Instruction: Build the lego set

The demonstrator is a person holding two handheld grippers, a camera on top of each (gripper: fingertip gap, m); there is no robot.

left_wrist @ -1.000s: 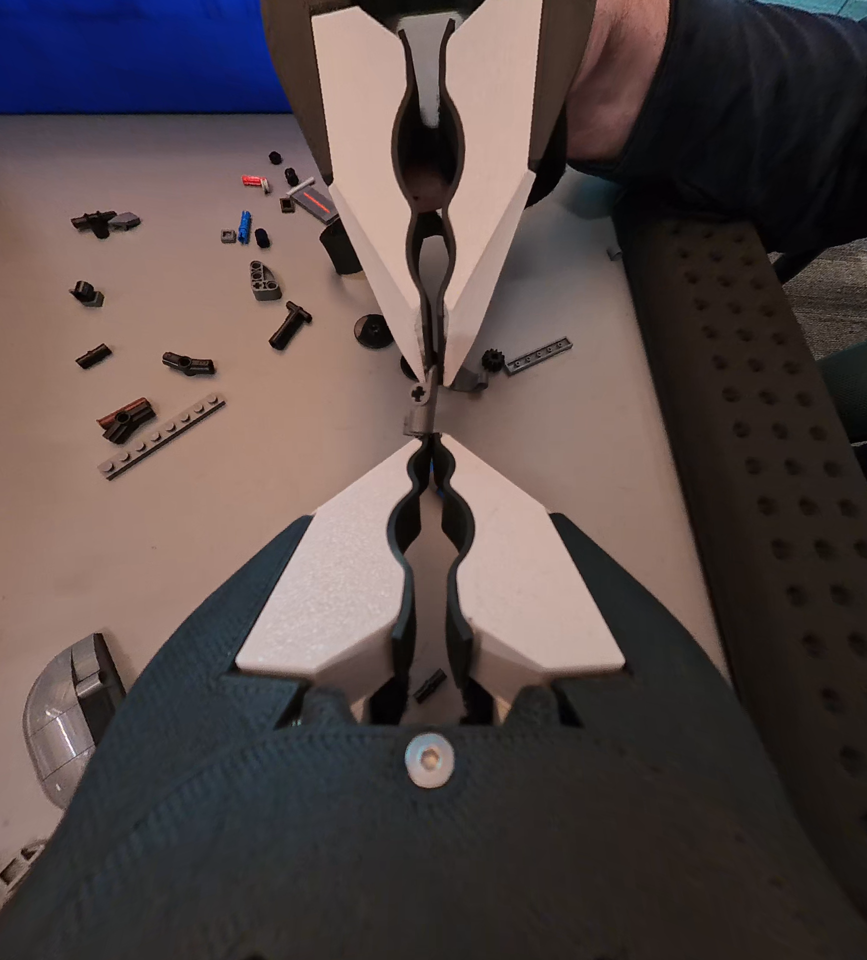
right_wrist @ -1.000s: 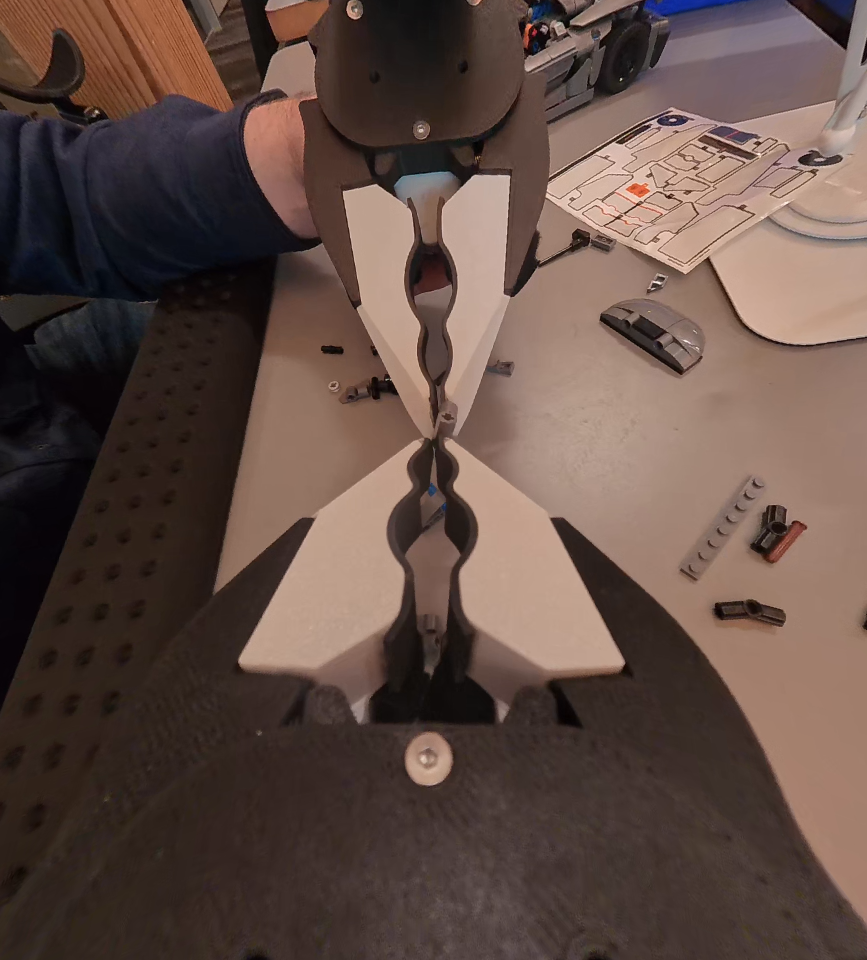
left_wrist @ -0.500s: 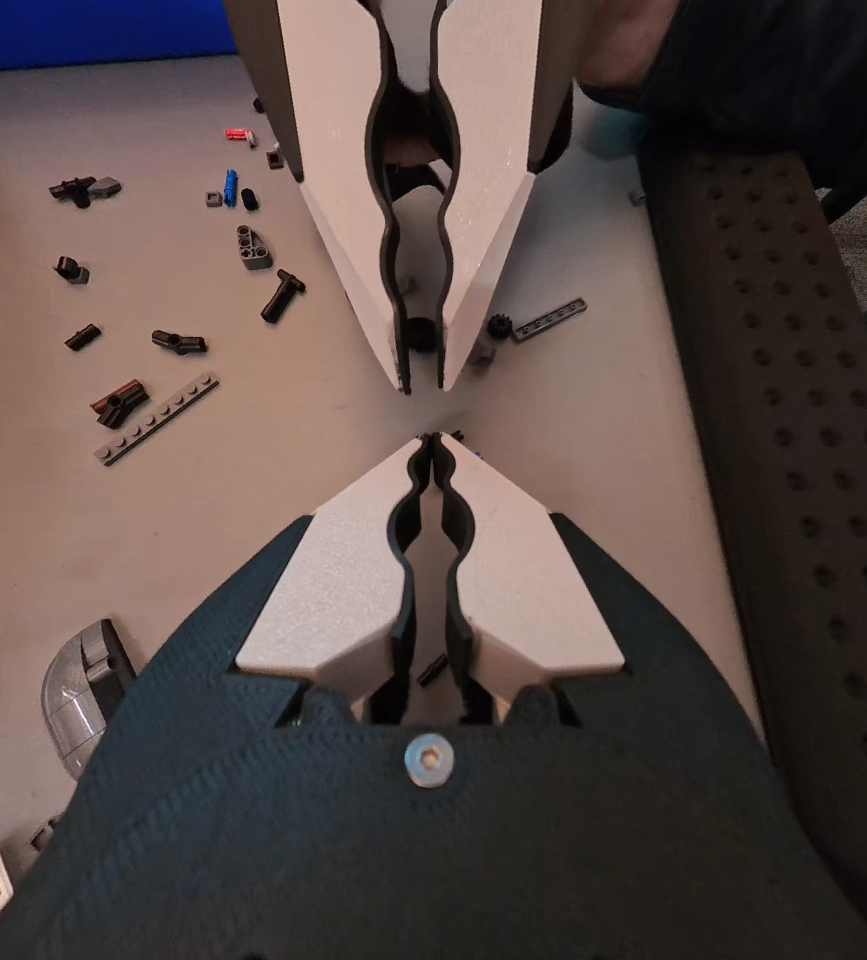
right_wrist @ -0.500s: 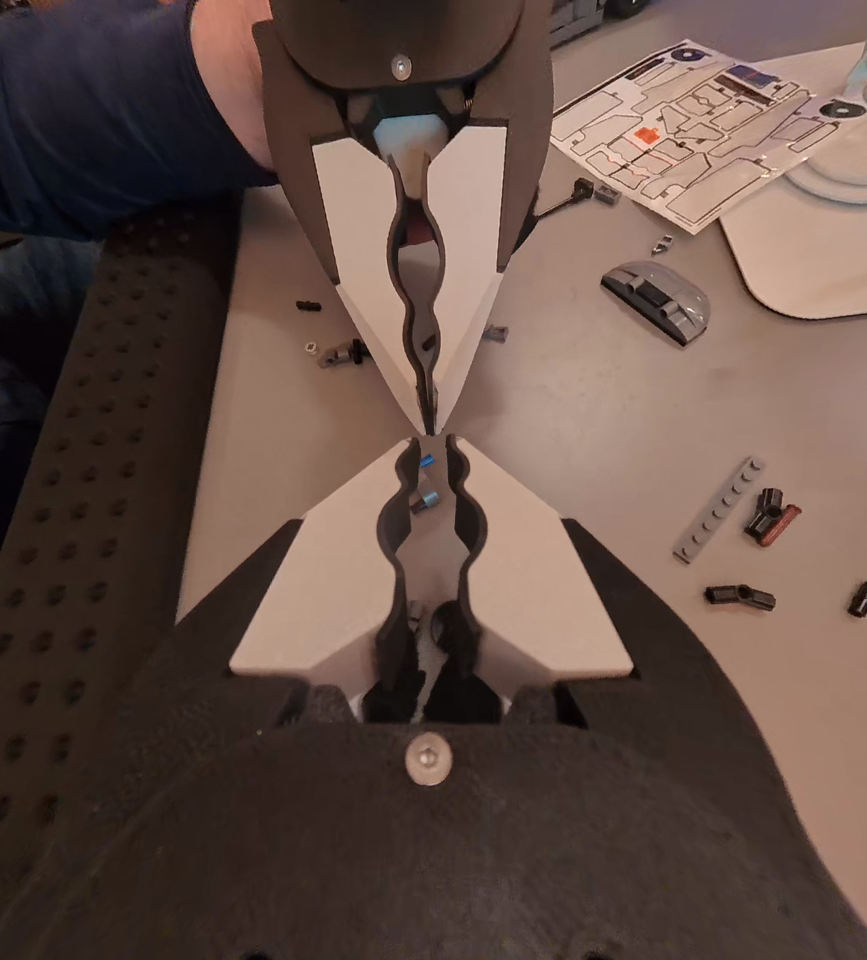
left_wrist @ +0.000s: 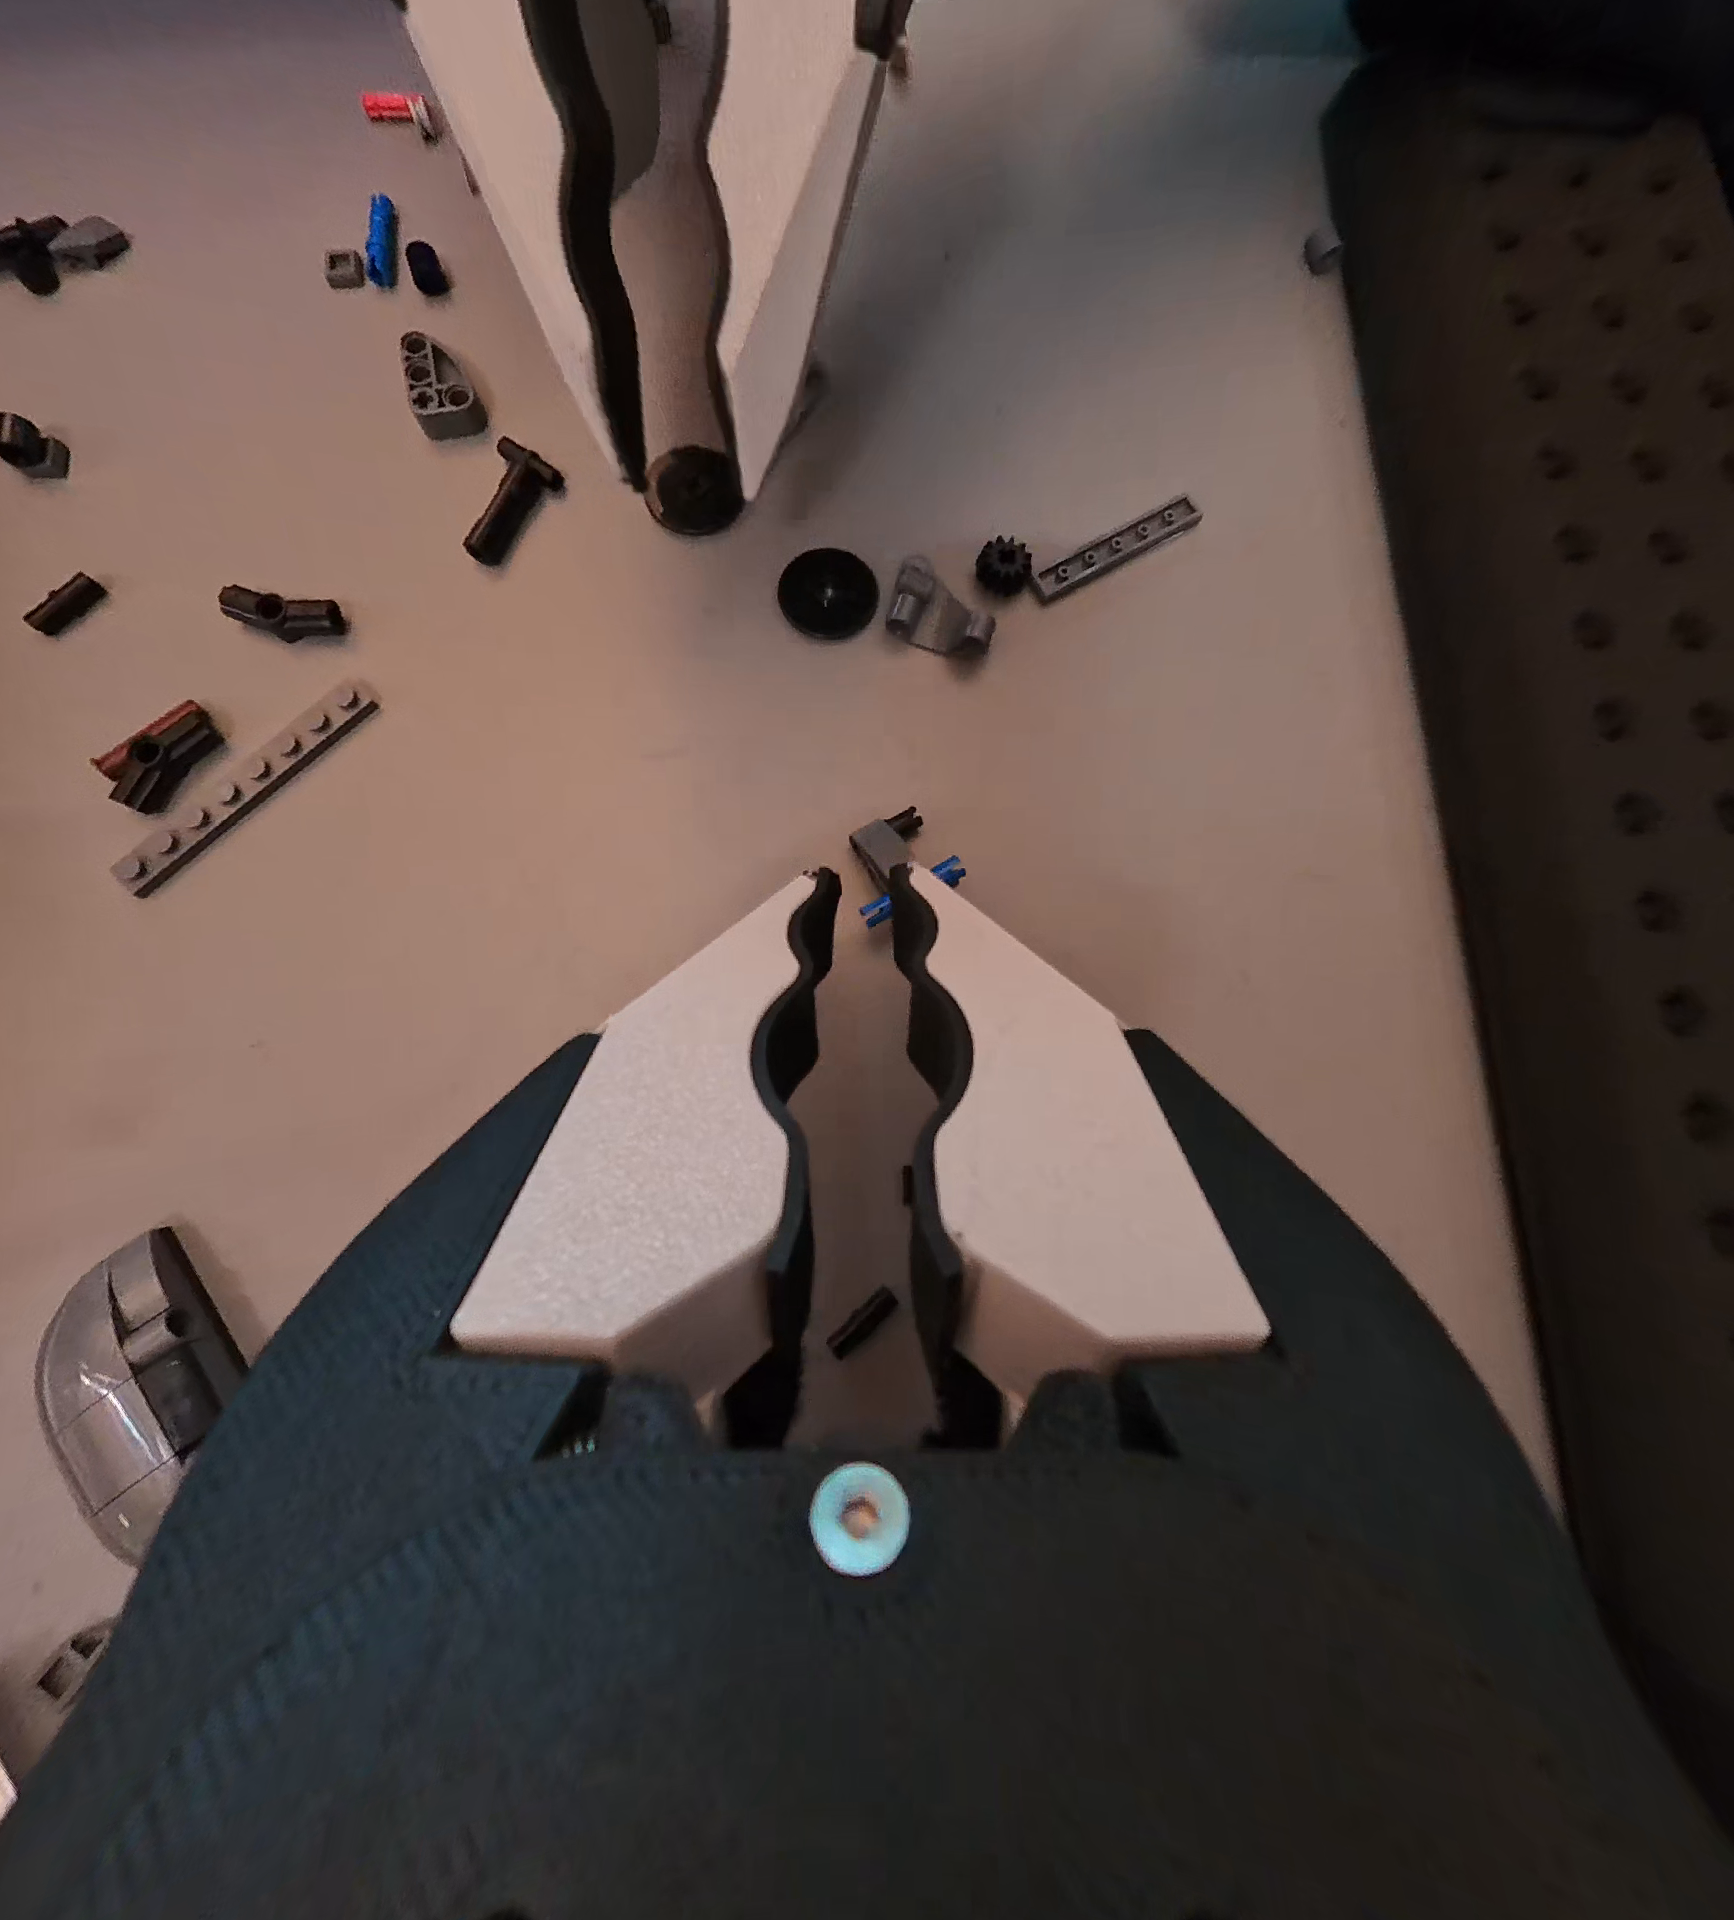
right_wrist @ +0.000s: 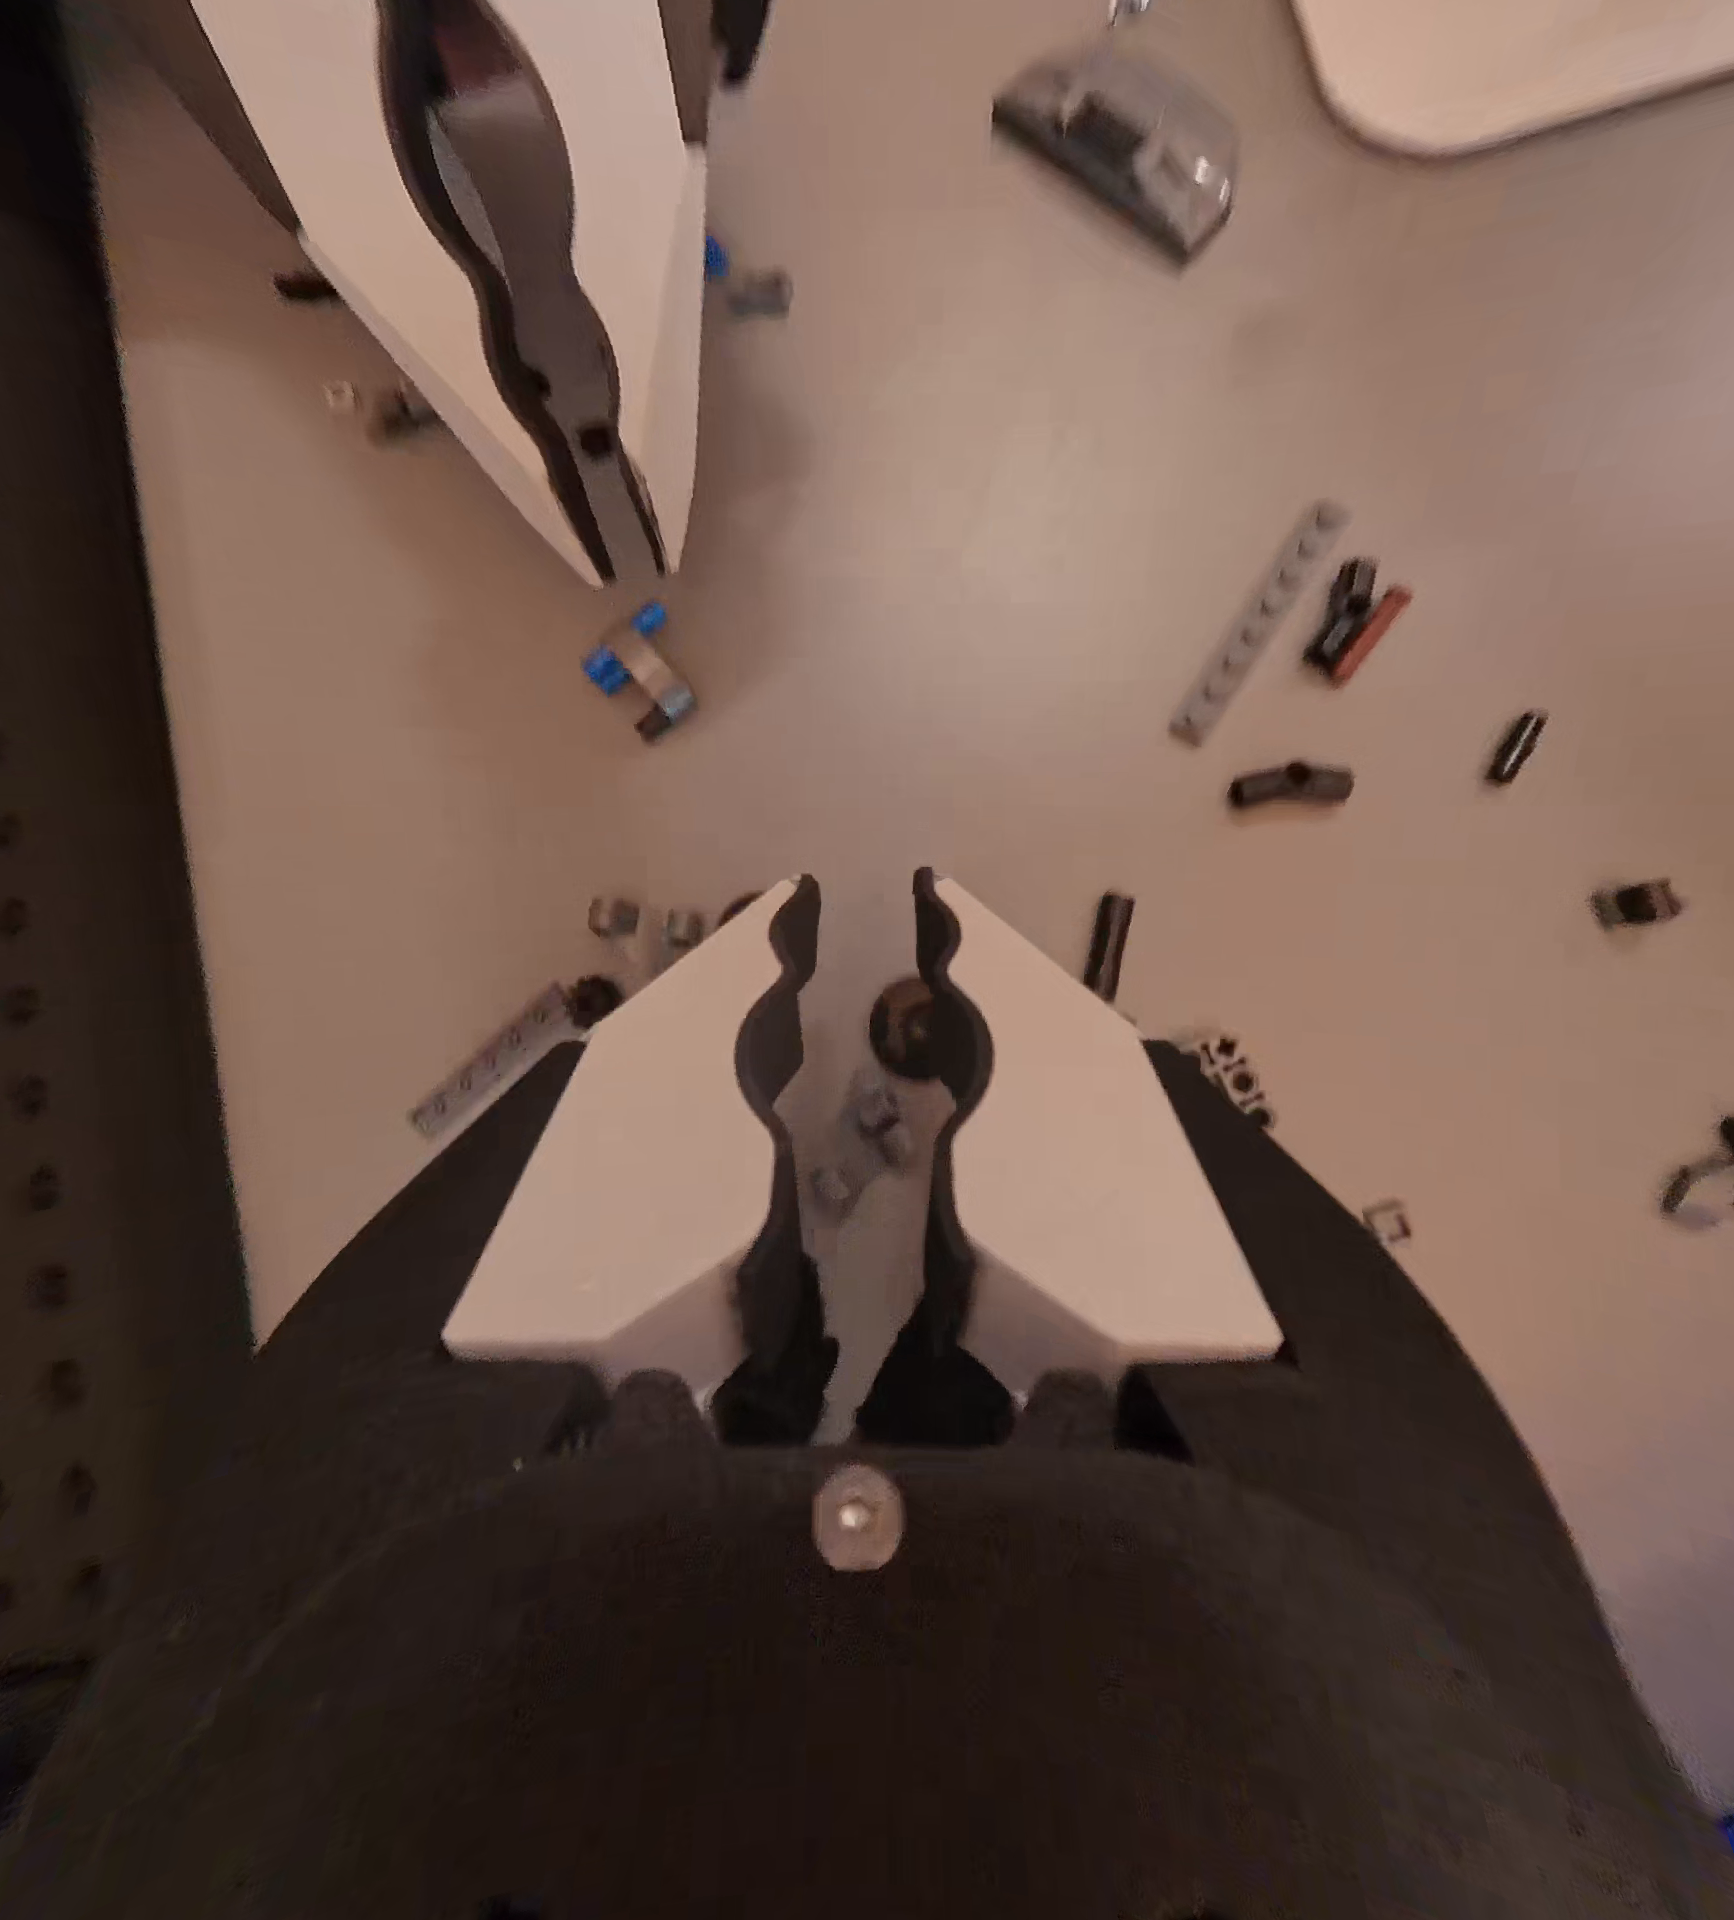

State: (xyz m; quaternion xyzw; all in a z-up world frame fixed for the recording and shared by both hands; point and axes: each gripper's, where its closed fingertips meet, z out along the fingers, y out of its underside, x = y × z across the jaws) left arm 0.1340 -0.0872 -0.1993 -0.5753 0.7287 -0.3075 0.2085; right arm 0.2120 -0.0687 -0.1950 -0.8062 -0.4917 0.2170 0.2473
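A small grey lego piece with blue pins [left_wrist: 884,844] lies on the beige table [left_wrist: 634,748], just past my left gripper [left_wrist: 863,881]. That gripper is slightly open and empty. In the right wrist view the same piece [right_wrist: 639,665] lies just below the left gripper's tips [right_wrist: 631,571]. My right gripper [right_wrist: 868,881] is open and holds nothing. It also shows at the top of the left wrist view [left_wrist: 691,483], with a black round piece [left_wrist: 691,501] in the gap at its tips. I cannot tell whether they touch.
Loose parts lie around: a long grey plate [left_wrist: 245,790], a black disc [left_wrist: 821,592], a grey connector [left_wrist: 930,608], a black gear [left_wrist: 1000,566], and a curved grey panel [left_wrist: 130,1371]. A dark perforated armrest [left_wrist: 1621,727] borders the table. A white base [right_wrist: 1569,62] sits at the far corner. About 9 cm separates my left fingertips from my right. The grey connector [left_wrist: 930,608] lies around 6 cm away from my right fingertips. Seen from the right wrist view [right_wrist: 657,948] as well.
Both grippers were shut tip to tip on the small grey piece. The right opened first, then the left. The piece now lies on the table and the grippers have drawn apart.
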